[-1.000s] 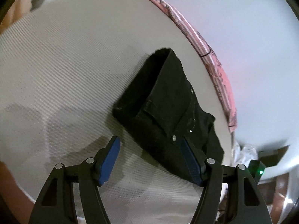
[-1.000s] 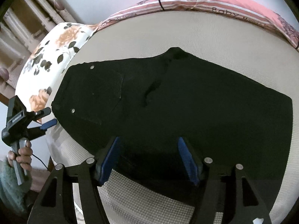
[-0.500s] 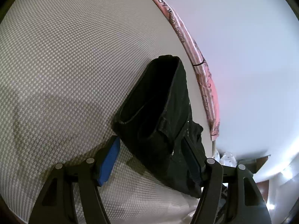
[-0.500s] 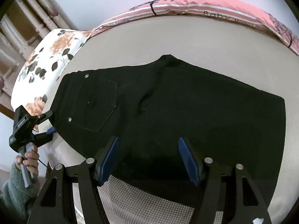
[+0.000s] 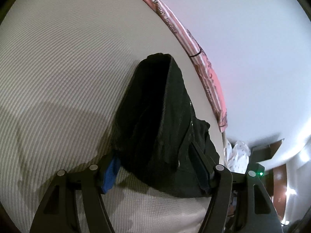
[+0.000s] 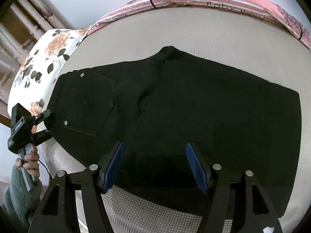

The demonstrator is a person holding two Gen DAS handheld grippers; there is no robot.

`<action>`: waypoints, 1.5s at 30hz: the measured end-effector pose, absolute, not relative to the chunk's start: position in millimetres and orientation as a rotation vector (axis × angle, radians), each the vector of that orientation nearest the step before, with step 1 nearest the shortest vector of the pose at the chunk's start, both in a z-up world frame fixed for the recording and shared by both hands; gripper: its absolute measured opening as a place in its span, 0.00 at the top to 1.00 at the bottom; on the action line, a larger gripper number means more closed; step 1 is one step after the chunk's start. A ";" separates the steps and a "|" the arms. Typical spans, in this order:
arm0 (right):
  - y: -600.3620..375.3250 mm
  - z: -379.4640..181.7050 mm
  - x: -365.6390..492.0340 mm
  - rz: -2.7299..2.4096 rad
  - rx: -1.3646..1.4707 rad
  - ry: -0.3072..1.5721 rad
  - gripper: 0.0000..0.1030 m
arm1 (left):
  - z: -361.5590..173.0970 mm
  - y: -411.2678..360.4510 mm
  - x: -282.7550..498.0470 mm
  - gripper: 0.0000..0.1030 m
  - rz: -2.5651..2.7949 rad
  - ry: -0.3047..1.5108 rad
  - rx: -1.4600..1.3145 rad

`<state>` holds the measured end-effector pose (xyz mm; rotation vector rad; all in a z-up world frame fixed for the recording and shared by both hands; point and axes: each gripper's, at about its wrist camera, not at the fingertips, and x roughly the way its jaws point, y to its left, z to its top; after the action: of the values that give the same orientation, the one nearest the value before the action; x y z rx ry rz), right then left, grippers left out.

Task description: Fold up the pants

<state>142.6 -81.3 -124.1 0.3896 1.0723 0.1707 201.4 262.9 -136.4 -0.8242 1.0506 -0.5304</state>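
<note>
The black denim pants (image 6: 184,116) lie flat on the beige woven mattress (image 6: 213,29), long axis crosswise to the right gripper (image 6: 155,165), whose wide-spread fingers (image 6: 113,167) hover over the near edge. The left gripper (image 5: 155,170) is nearer the waistband end, its fingers (image 5: 110,171) wide, straddling that edge.

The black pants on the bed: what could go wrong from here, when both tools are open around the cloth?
1. The left tool is open around the thick waistband end of the black pants; closing may catch only some layers, so the fold could slip.
2. That end lies near the bed edge, so a pull may drag cloth off.
3. The right tool straddles the near hem, and the pants show a wrinkle near the seam; folding now may trap it.
</note>
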 end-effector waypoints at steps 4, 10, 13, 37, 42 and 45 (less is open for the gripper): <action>-81.7 -126.3 142.4 0.170 0.390 1.076 0.39 | -135.3 253.1 217.6 0.33 -0.538 1.054 -0.775; -90.0 -123.1 143.5 0.146 0.395 1.054 0.39 | -131.7 241.7 234.8 0.34 -0.527 1.049 -0.718; -98.2 -124.2 143.3 0.133 0.421 1.049 0.39 | -128.6 234.1 237.8 0.40 -0.494 1.050 -0.672; -234.9 -109.2 93.0 0.003 0.644 0.896 0.38 | 12.6 73.9 208.6 0.82 -0.603 0.990 -0.537; -266.0 -110.5 73.9 -0.012 0.686 0.872 0.38 | 21.5 -17.6 199.3 0.82 -0.675 1.022 -0.378; -279.6 -114.1 65.0 -0.025 0.717 0.845 0.38 | 11.6 -67.2 191.8 0.82 -0.714 1.065 -0.301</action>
<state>65.0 -279.6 -114.1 0.7167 0.8450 -0.0253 191.8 -67.2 11.6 -0.3009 1.0649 -0.7139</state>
